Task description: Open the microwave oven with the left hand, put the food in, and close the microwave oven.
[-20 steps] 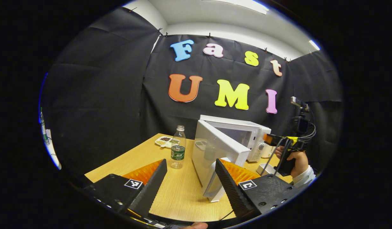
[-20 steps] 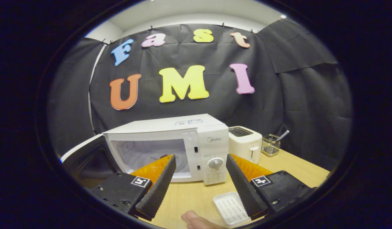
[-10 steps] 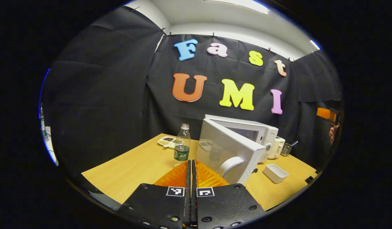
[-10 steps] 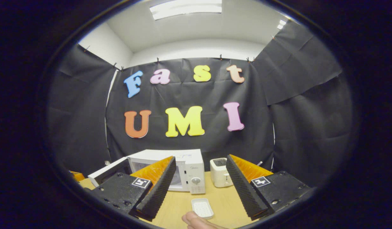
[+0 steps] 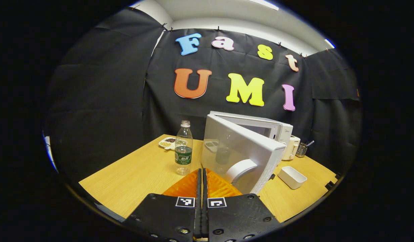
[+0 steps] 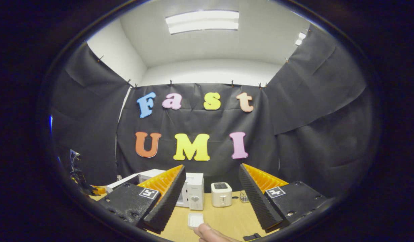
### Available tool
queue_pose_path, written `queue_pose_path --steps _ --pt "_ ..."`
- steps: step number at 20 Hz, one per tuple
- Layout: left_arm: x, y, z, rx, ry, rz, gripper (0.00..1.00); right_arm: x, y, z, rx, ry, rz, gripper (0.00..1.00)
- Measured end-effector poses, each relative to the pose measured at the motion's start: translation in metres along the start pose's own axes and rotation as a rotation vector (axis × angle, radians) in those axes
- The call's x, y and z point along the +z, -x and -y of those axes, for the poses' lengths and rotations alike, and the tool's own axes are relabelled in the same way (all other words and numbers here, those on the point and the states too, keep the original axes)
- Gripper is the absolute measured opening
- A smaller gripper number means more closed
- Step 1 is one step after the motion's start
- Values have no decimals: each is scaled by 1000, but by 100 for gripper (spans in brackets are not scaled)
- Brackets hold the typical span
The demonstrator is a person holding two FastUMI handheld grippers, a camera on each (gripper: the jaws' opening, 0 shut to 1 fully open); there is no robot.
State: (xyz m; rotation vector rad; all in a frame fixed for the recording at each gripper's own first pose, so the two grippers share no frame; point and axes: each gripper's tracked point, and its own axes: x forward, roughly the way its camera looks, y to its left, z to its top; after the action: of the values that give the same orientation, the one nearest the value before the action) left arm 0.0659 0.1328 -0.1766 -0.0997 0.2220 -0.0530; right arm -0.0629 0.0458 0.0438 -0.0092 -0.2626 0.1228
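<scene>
The white microwave (image 5: 275, 129) stands at the back of the wooden table (image 5: 133, 174), its door (image 5: 238, 149) swung partly open towards me, curved handle (image 5: 242, 168) facing out. My left gripper (image 5: 201, 173) is shut with nothing between its fingers, a short way in front of the door and apart from it. A divided plate of food (image 5: 168, 143) lies at the back left. My right gripper (image 6: 212, 169) is open and empty, held far back and tilted up; the microwave (image 6: 195, 191) is small between its fingers.
A water bottle (image 5: 183, 148) stands left of the door. A small white dish (image 5: 292, 176) lies right of the door, with a toaster (image 5: 289, 148) and a wire utensil holder (image 5: 301, 149) behind it. A fingertip (image 6: 210, 232) pokes in at the bottom edge.
My left gripper, open beside the door's edge a second ago, has shut and drawn back. My right gripper has pulled far away from the microwave and tilted upward.
</scene>
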Motion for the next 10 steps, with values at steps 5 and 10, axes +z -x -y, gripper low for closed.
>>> queue_pose_path --steps 5,10 --pt "-9 -14 28 -80 -33 9 0 2 16 0 47 -26 -4 100" --pt "-10 -28 63 -114 -77 8 12 -9 11 18 33 -42 -26 100"
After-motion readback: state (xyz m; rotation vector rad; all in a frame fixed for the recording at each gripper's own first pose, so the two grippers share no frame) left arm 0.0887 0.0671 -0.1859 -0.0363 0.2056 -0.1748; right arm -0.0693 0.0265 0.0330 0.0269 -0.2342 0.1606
